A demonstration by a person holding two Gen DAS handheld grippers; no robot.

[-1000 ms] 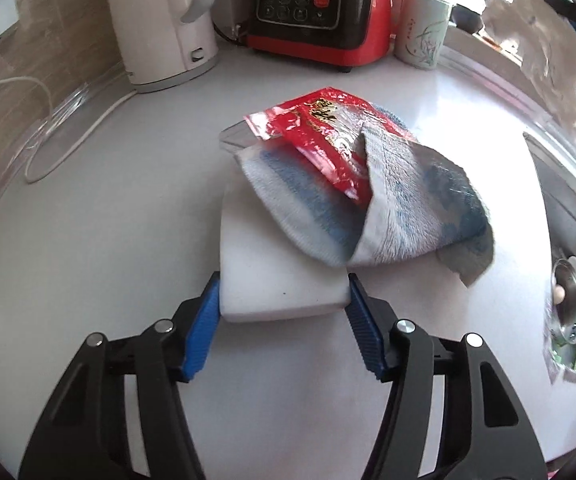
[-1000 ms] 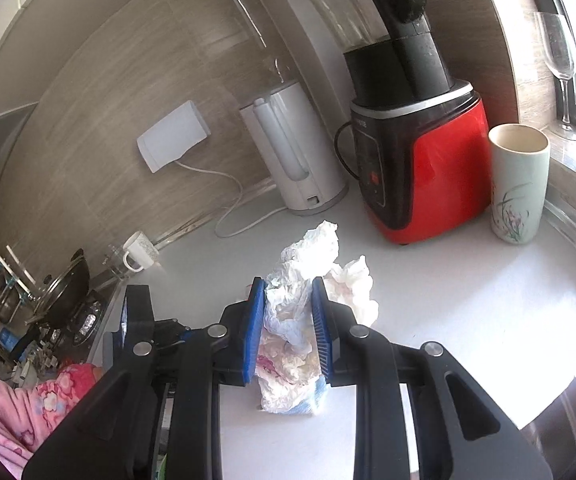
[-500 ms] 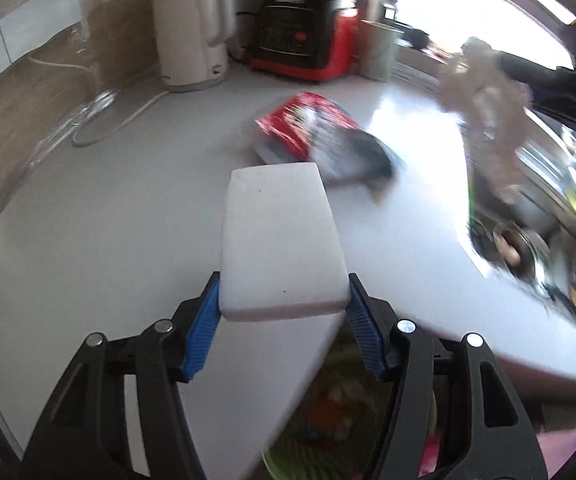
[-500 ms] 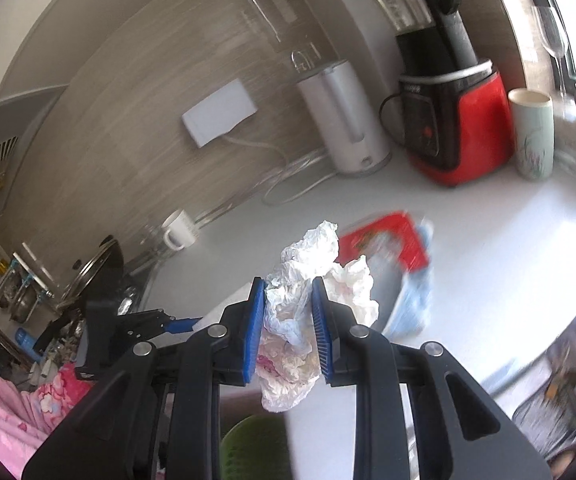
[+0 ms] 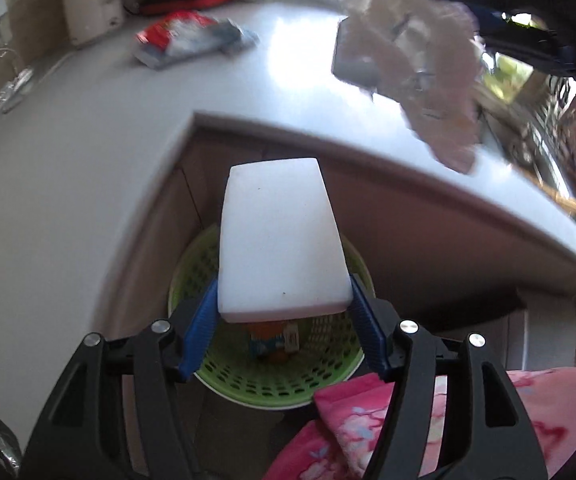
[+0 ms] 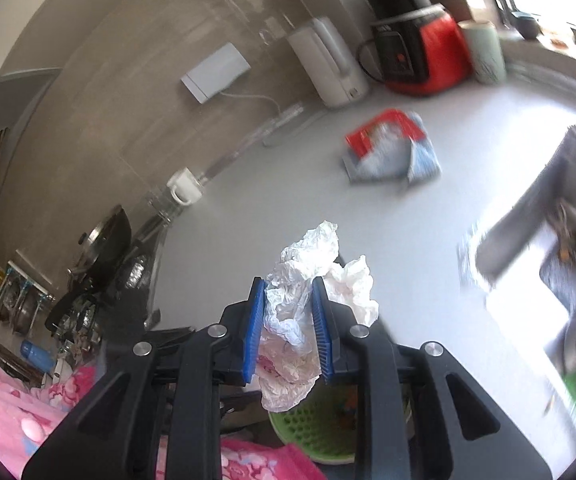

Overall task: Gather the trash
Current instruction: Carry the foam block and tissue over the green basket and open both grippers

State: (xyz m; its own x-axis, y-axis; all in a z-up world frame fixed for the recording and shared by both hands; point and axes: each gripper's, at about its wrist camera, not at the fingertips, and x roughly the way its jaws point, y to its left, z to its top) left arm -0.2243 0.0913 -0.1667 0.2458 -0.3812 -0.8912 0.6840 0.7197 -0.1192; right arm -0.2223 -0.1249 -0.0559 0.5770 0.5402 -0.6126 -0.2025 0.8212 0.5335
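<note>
1. The left gripper (image 5: 283,332) held a white foam block (image 5: 281,236) by its near end; the blue pads (image 5: 201,328) pressed its two sides at a middling width, and the block's long axis ran straight out along the fingers, away from the camera.
2. Directly beneath that block lay the green basket (image 5: 328,376), standing on the floor in front of the cabinet, with a small orange-and-blue packet already inside. The block's held end hung over the basket's opening; its far end reached towards the cabinet front, so I judged that a release would drop it in or close to the far rim.
3. The right gripper (image 6: 290,322) was closed narrowly on crumpled white paper (image 6: 308,276), which bulged above the pads and hung below them. In its own view the basket (image 6: 308,428) showed just under the paper's lower tail.
4. Both hands were over the bin; the left looked more squarely centred.
5. On the white counter (image 6: 279,184), well away, a red wrapper (image 6: 384,132) lay over a blue-grey cloth (image 6: 420,160), not yet collected.
</note>
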